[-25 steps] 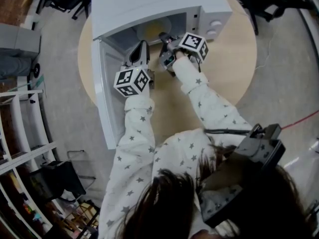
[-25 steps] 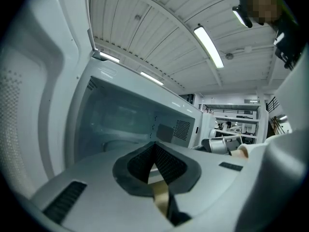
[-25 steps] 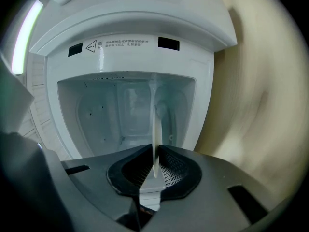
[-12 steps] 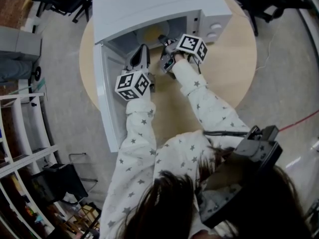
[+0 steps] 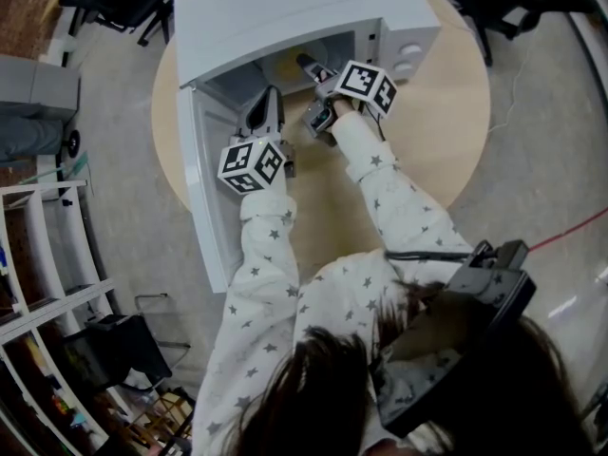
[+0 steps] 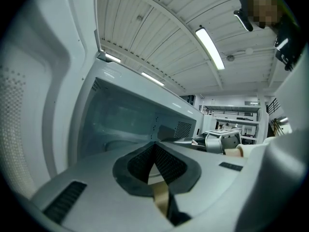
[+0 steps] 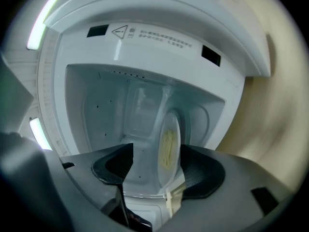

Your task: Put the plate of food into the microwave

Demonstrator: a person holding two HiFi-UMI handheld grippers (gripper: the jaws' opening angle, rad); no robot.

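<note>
A white microwave (image 5: 285, 8) stands on the round wooden table (image 5: 427, 131), its door (image 5: 204, 188) swung open to the left. Inside the cavity sits a pale plate (image 7: 169, 146) of yellowish food, also glimpsed as a yellow patch, the plate (image 5: 288, 63), in the head view. My right gripper (image 5: 310, 85) is at the cavity mouth. Its jaws are opening, and the plate lies between them (image 7: 157, 170) with the pads off it. My left gripper (image 5: 270, 98) is shut and empty beside the door's inner face, its jaws (image 6: 155, 151) pointing into the cavity.
The control panel with knobs (image 5: 410, 53) is on the microwave's right side. Bare tabletop lies right of my arms. White shelving (image 5: 38, 255) stands on the floor at the left, and a red cable (image 5: 570, 236) runs across the floor at the right.
The right gripper's jaws have spread apart, one finger now reaching farther into the cavity. The left gripper has stayed in place.
</note>
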